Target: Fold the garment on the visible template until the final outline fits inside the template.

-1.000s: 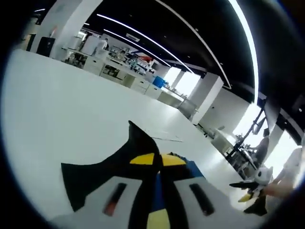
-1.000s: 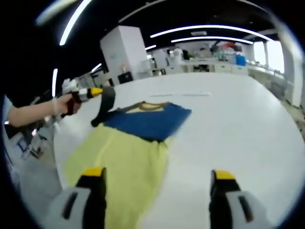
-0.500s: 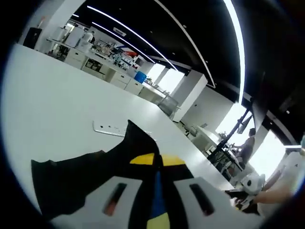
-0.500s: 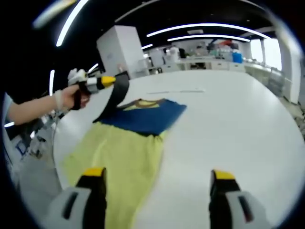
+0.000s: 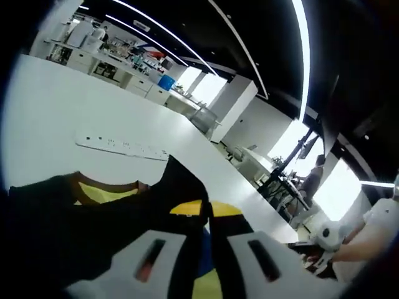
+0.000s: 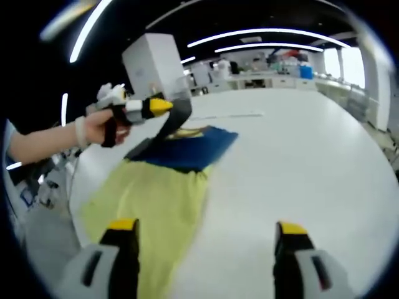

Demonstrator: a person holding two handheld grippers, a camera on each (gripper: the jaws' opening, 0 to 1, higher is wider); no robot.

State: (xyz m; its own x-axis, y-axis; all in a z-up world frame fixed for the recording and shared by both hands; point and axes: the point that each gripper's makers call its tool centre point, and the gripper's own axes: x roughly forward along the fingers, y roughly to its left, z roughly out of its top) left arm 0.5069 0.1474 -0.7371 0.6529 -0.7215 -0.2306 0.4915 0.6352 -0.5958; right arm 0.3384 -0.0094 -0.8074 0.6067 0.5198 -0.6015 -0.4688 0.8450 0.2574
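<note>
Gripping a black sleeve (image 6: pixel 174 118) of the garment (image 6: pixel 159 193), the left gripper (image 6: pixel 163 107) held it lifted clear of the white table (image 6: pixel 299 162), its yellow-tipped jaws pinched together on the fabric. The garment lay flat on the table, its yellow body nearest the right gripper (image 6: pixel 204 240) and its blue upper part (image 6: pixel 190 146) farther off. The right gripper hovered with its jaws spread wide and nothing between them, one jaw above the yellow cloth. In the left gripper view, black fabric (image 5: pixel 75 212) draped across the jaws beside a yellow, brown-edged collar (image 5: pixel 103 187). A white strip (image 5: pixel 121 146), possibly a power strip, lay on the table beyond.
</note>
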